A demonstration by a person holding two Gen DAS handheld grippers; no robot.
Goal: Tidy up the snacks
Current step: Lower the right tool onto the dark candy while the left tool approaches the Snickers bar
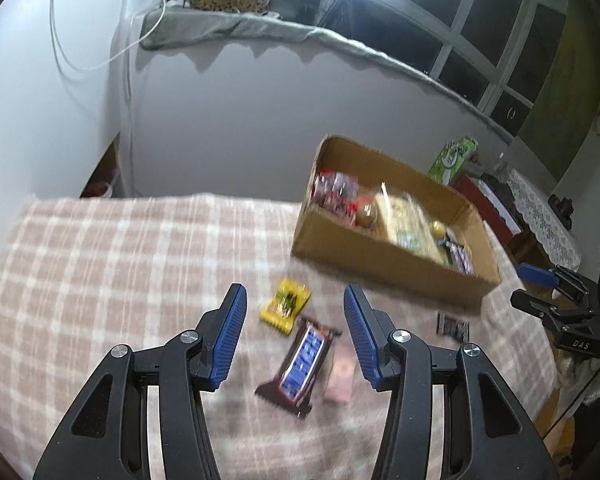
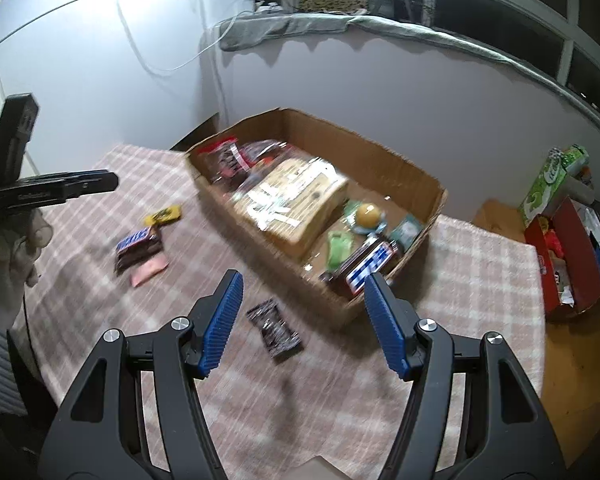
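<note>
Blue-padded tongs point(image 1: 294, 304) point(image 2: 304, 292) seemingly apart, empty

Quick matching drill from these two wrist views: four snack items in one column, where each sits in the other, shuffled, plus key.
Items:
1. yellow packet
2. pink packet
3. dark packet
4. sliced bread bag

Places:
A. inside the cardboard box
B. on the cloth, ahead of the right gripper
C. on the cloth, just beyond the Snickers bar
D. against the Snickers bar's side

Pairs: 1-C, 2-D, 3-B, 4-A
</note>
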